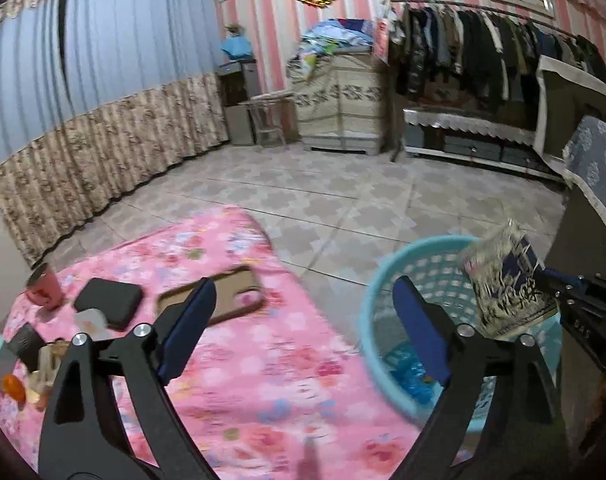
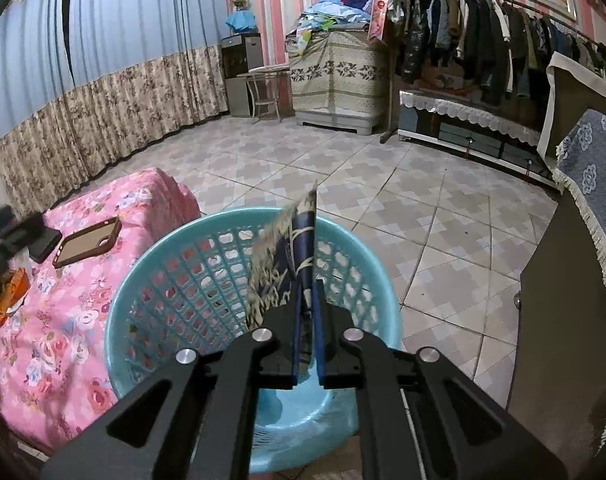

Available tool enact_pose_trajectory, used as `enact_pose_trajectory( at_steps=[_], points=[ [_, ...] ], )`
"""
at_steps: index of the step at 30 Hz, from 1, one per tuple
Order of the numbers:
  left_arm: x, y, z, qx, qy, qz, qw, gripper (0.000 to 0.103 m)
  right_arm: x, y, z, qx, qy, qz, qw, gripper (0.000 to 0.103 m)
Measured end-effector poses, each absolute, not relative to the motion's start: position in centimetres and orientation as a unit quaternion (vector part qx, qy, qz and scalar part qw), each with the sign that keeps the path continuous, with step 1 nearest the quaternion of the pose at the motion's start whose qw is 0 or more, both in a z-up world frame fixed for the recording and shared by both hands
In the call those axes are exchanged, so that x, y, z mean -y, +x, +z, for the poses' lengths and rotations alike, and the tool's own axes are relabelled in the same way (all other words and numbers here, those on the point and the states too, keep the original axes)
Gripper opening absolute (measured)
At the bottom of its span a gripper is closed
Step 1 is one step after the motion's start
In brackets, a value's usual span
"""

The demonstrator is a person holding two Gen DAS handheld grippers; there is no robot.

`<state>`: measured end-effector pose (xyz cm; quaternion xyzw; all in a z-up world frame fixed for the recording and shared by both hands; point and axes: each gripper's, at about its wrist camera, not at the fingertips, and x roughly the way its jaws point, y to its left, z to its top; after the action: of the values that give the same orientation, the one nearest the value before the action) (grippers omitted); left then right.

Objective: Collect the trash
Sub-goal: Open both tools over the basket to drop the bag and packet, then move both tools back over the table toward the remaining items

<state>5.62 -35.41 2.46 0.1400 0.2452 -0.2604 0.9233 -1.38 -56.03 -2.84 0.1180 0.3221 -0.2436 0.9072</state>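
Note:
A turquoise mesh basket point(image 2: 151, 280) stands on the tiled floor beside a table under a pink floral cloth point(image 2: 63, 344). My right gripper point(image 2: 307, 280) hangs above the basket's opening, shut on a crinkled blue-and-gold wrapper point(image 2: 273, 264) that sticks up past the fingertips. In the left wrist view that wrapper point(image 1: 503, 284) hangs over the basket's point(image 1: 367, 312) right rim, pinched by the right gripper point(image 1: 553, 280). Something crumpled and blue point(image 1: 413, 376) lies on the basket's bottom. My left gripper point(image 1: 305, 284) is open wide over the table's edge, with nothing between its blue pads point(image 1: 191, 320).
On the pink cloth lie a brown phone case point(image 1: 219, 296), a black pouch point(image 1: 107, 302), a pink cup point(image 1: 43, 288) and small items, one orange point(image 1: 13, 386). An orange wrapper point(image 2: 7, 296) lies near the left gripper. A dark cabinet point(image 2: 563, 300) stands right of the basket.

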Motion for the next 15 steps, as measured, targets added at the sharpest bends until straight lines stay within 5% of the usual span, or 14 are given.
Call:
enact_pose_trajectory(
  at_steps=[2,4,8,10,15],
  points=[
    [33.7,5.9,3.0,-0.242,0.137,-0.247,0.928,0.092,55.5,-0.5,-3.2,-0.332,0.111,-0.244,0.904,0.013],
    [31.9,6.2,3.3,-0.239,0.137,-0.229,0.934,0.094,55.1,0.0,-3.6,-0.334,0.102,-0.249,0.903,0.050],
    [27.9,6.7,3.6,-0.238,0.132,-0.191,0.943,0.096,54.5,0.5,-4.3,-0.343,0.088,-0.250,0.901,0.060],
    [25.6,7.0,3.7,-0.240,0.126,-0.173,0.947,0.097,54.3,0.4,-4.2,-0.337,0.089,-0.252,0.903,0.080],
    [20.7,7.7,3.7,-0.241,0.113,-0.137,0.954,0.097,51.8,0.8,-2.1,-0.313,0.064,-0.245,0.915,0.083]
  ],
)
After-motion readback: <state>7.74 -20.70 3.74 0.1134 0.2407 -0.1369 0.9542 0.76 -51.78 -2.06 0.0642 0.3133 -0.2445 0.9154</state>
